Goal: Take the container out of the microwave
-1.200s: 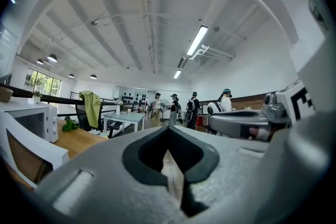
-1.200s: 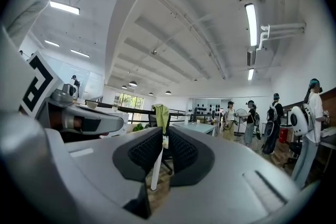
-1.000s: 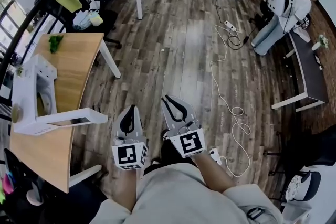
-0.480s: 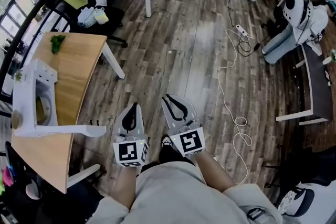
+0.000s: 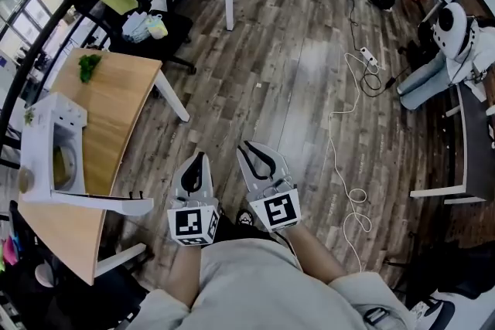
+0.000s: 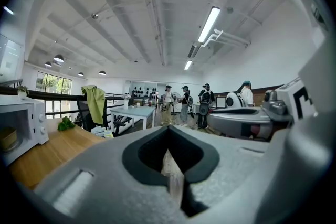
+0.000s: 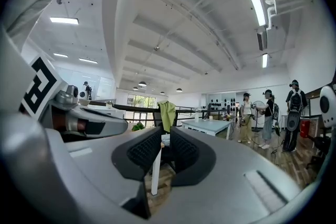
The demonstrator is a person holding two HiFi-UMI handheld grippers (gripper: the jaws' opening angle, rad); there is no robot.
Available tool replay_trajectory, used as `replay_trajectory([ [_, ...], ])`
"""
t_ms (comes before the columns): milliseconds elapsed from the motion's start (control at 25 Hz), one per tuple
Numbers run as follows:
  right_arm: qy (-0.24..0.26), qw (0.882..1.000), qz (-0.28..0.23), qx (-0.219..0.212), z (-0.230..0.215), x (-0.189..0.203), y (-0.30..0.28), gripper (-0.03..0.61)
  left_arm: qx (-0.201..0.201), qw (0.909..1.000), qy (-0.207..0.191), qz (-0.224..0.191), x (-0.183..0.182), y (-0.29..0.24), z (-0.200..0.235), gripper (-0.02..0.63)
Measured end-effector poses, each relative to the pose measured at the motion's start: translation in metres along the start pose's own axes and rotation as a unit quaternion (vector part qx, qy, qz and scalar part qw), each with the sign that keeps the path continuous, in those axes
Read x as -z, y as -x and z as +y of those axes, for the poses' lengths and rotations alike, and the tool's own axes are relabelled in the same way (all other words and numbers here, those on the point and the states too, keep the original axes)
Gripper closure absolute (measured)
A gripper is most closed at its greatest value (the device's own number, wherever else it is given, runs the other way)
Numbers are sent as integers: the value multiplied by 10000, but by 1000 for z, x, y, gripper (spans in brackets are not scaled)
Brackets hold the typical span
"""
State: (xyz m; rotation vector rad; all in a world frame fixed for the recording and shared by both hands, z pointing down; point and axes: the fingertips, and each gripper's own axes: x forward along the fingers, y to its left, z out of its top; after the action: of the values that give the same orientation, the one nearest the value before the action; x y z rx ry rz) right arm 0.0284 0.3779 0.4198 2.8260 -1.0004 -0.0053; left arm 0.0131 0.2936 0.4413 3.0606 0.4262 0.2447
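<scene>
Container (image 6: 7,138) is what I am after, and it sits inside the microwave (image 5: 45,137), a tan shape low in the cavity. From my head view I can only make it out as a yellowish patch behind the opening (image 5: 65,166). The microwave stands at one end of the wooden tabletop (image 5: 116,100), and its door (image 5: 93,202) is swung wide open toward me. I take that to mean the way in is already clear and nothing needs opening first.

Both my tools are held low and roughly level in front of my body, side by side over the plank floor (image 5: 294,89). They are well apart from the microwave, which lies off to my left. I judge this to be the approach, with the reach into the cavity not yet begun.

My left fingers (image 6: 94,176) meet at the tips, closed on nothing, with only floor showing through the slit behind them. In the head view they (image 5: 182,180) point ahead beside the other pair. My right fingers (image 7: 236,165) stand a little apart and have just been opening. The narrow gap between the ribbed pads holds nothing, only a far table leg seen through it. From above they (image 5: 268,178) touch nothing either.
</scene>
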Motion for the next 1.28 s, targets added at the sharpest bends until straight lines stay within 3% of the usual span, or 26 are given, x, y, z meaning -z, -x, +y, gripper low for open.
replay_trajectory([
  [360, -37, 9998, 56, -179, -22, 10, -61, 511, -213, 9997, 100, -38, -4, -53, 38, 611],
  [520, 140, 9991, 49, -409, -18, 7, -102, 511, -340, 9993, 138, -60, -9, -78, 71, 611],
  [960, -12, 9960, 128, -886, -13, 4, -234, 508, -633, 9974, 334, 108, -19, -142, 173, 611],
  [1280, 250, 9832, 237, -1790, 20, 9, -317, 506, -1262, 9893, 725, 84, -10, -153, 233, 611],
])
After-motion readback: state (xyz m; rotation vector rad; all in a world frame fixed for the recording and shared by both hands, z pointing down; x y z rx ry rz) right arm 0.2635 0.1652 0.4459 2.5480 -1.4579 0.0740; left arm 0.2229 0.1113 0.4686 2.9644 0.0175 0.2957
